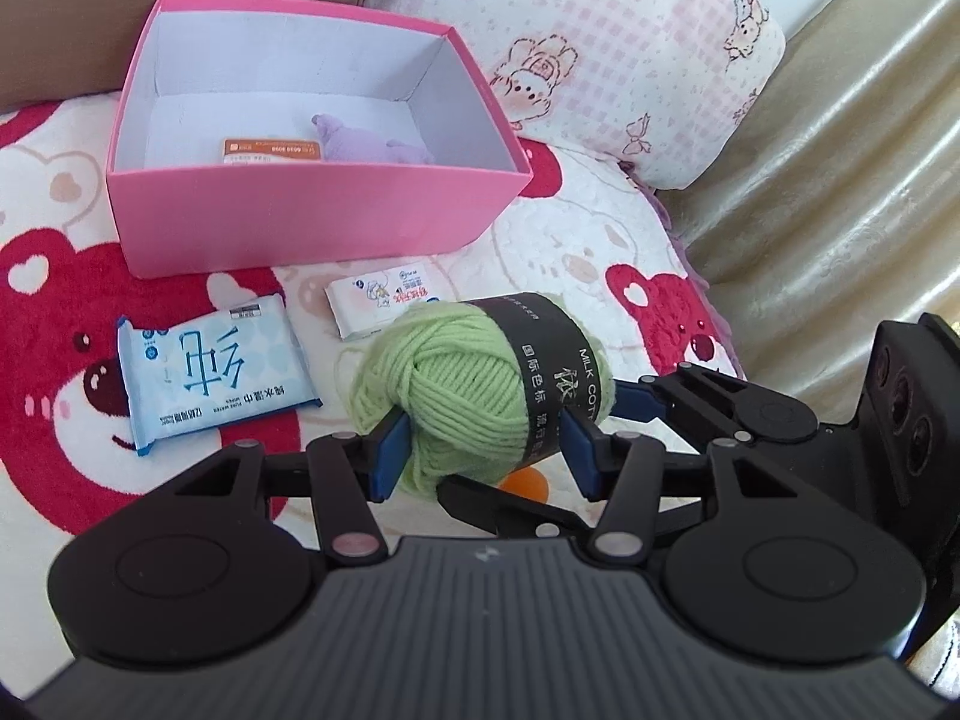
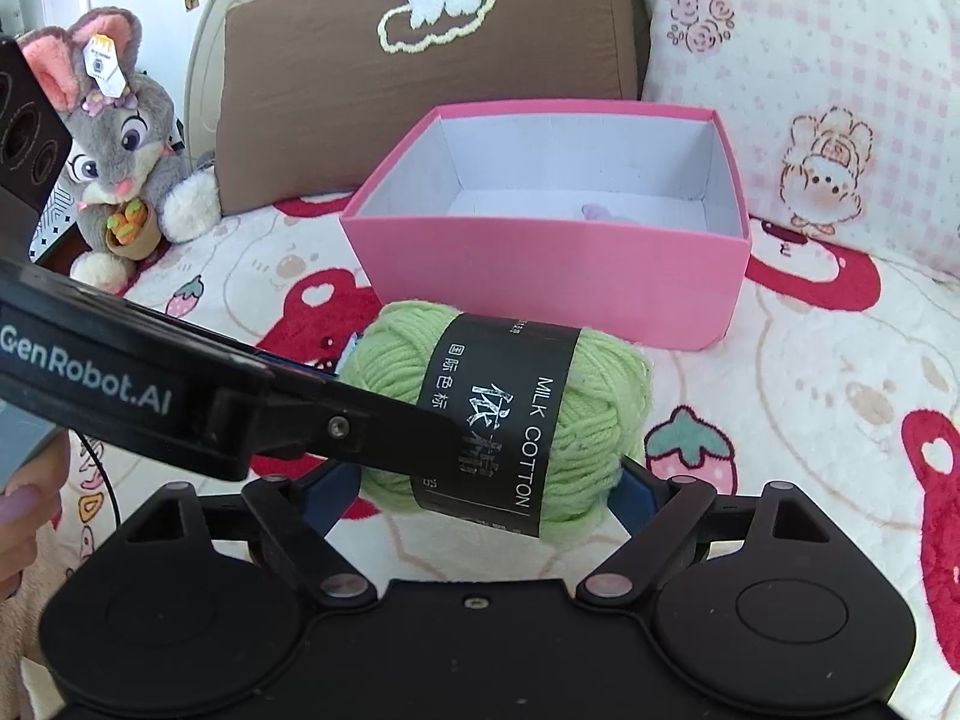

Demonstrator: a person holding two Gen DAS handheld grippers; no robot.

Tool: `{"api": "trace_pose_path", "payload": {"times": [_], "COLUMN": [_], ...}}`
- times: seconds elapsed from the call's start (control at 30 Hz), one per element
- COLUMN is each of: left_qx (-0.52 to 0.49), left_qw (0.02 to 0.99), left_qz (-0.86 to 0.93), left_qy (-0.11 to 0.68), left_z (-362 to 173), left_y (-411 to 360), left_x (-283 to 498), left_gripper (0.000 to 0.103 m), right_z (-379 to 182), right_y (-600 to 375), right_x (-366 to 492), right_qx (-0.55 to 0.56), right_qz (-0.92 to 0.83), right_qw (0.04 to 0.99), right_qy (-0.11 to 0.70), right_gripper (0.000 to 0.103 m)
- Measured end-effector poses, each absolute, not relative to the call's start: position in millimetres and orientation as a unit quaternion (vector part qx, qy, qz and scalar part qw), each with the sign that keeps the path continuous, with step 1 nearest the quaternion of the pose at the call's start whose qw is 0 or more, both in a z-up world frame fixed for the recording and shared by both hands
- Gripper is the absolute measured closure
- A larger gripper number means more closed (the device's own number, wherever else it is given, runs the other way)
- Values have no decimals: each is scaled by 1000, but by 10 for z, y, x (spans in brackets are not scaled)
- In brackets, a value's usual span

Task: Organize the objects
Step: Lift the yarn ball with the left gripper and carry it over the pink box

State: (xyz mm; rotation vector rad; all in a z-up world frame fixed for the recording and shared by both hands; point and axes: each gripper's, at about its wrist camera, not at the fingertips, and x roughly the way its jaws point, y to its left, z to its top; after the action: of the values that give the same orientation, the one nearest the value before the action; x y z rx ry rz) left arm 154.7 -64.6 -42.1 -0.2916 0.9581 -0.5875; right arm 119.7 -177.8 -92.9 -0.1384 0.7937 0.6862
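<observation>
The green yarn ball point(image 2: 510, 420), a soft wound skein with a glossy black paper band, sits just before the pink cardboard box point(image 2: 540, 282), long axis parallel to the box's front wall. Both the left gripper point(image 1: 486, 450) and the right gripper point(image 2: 480, 495) clamp it between blue pads.

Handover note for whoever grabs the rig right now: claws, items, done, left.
Left claw: pads on either side of the green yarn ball, looks gripped.
Right claw: pads flank the same yarn ball, contact unclear.
Pink box open on the bear blanket.
Done: purple plush and orange card in the box.
Left: yarn ball, blue wipes pack, small tissue pack, orange ball under the claws.
</observation>
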Motion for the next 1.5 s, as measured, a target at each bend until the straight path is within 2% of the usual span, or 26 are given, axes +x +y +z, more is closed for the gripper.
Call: {"api": "trace_pose_path", "payload": {"times": [0.6,0.93,1.2,1.5], "left_qx": [-109,-104,-130,-141], "left_qw": [861,880,890,881], "left_qz": [-266,-254,-231,-221], "left_qy": [420,388,371,394], "left_z": [267,702,726,461], "left_y": [-645,-563,-529,-662], "left_x": [1722,2120,2567,3084], "left_gripper": [52,52,51,51], "right_z": [-331,15,115,-148], "right_y": [-1649,-1545,-1353,-1449], "right_x": [1337,1705,2181,2692], "right_qx": [-83,-71,-75,-41], "right_qz": [322,329,334,348], "right_qw": [886,896,896,892], "right_qy": [324,289,283,286], "right_gripper": [13,24,25,30]}}
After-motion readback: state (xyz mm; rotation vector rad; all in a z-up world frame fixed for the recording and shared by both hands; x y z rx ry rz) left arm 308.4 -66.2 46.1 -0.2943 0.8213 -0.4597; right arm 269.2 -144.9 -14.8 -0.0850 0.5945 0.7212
